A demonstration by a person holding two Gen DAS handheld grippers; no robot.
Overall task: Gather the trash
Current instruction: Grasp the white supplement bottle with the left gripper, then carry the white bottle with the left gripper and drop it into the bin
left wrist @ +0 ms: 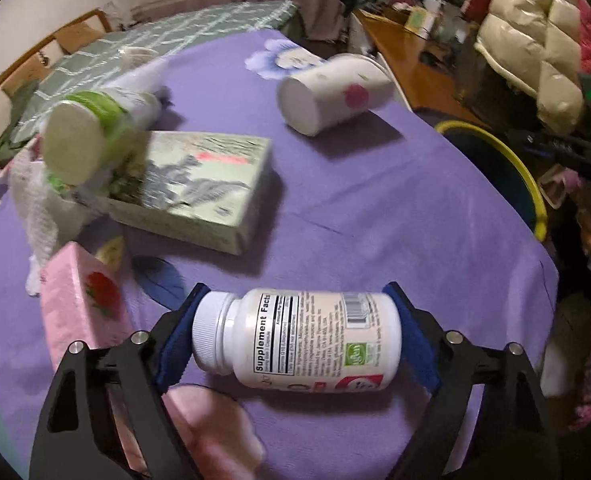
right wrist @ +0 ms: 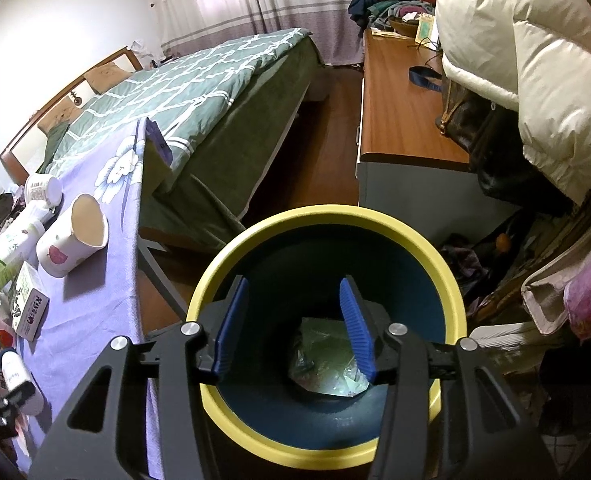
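A white supplement bottle (left wrist: 315,340) lies sideways on the purple tablecloth (left wrist: 375,200). My left gripper (left wrist: 295,300) is shut on it, one blue pad on the cap and the other on the base. My right gripper (right wrist: 293,284) hangs open over the yellow-rimmed blue bin (right wrist: 327,212) with nothing between its fingers. Crumpled greenish wrapping (right wrist: 327,356) lies at the bottom of the bin. The bin's rim (left wrist: 535,192) also shows past the table's right edge in the left wrist view.
On the table lie a tipped paper cup (left wrist: 331,92), a green printed box (left wrist: 199,184), a green-labelled bottle (left wrist: 87,132), white mesh wrap (left wrist: 35,208) and a pink tissue pack (left wrist: 83,304). Beyond are a bed (right wrist: 199,80) and a wooden desk (right wrist: 399,112) with a cream jacket (right wrist: 535,60).
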